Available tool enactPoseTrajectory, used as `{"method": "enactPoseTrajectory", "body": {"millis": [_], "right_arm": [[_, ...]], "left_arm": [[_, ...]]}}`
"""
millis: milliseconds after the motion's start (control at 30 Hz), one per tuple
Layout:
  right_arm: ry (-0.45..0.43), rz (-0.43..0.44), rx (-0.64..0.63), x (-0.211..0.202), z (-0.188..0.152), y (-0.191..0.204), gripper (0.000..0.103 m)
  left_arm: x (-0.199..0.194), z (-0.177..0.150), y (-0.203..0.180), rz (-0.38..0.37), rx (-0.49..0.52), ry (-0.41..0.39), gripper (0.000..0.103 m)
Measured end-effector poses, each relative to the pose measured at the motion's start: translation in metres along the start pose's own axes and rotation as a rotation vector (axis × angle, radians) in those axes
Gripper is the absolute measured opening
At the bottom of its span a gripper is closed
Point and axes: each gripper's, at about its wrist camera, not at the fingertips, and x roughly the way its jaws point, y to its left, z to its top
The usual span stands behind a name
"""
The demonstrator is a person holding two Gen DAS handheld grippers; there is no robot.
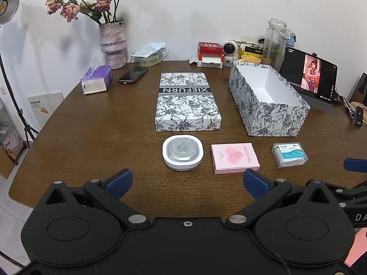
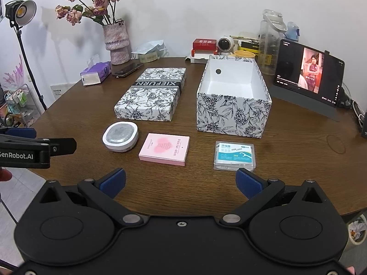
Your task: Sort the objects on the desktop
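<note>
Brown bench [image 2: 286, 171], floral box [image 2: 231, 112] empty; round case [image 2: 120, 136], pink box [image 2: 164, 149], floss pack [image 2: 234, 155] unsorted. My left gripper [image 1: 187, 183] and right gripper [image 2: 181, 182] spread, holding nothing.

Three small items lie in a row near 6 o'clock on the one round wooden table [image 2: 298, 171]: one white rounded case [image 2: 120, 136], one pink card box [image 2: 164, 149] and one clear floss-pick box [image 2: 234, 155]. Toward 12 o'clock: one floral lid [image 2: 150, 95], one open floral box [image 2: 231, 112]. At the far edge: one vase [image 2: 116, 43], one tissue pack [image 2: 95, 73], one phone [image 2: 127, 69], one tablet [image 2: 308, 71], two bottles [image 2: 270, 41].
</note>
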Motion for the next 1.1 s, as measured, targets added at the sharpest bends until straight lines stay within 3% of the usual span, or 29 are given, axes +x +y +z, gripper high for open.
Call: {"method": "enactPoseTrajectory", "body": {"millis": [633, 1100], "right_arm": [[0.016, 0.033, -0.001, 0.009, 0.004, -0.009, 0.103], [0.067, 0.058, -0.006, 0.028, 0.011, -0.018, 0.103]], "left_arm": [[0.017, 0.006, 0.001, 0.021, -0.023, 0.050, 0.103], [0.062, 0.028, 0.001, 0.047, -0.031, 0.140, 0.103]]}}
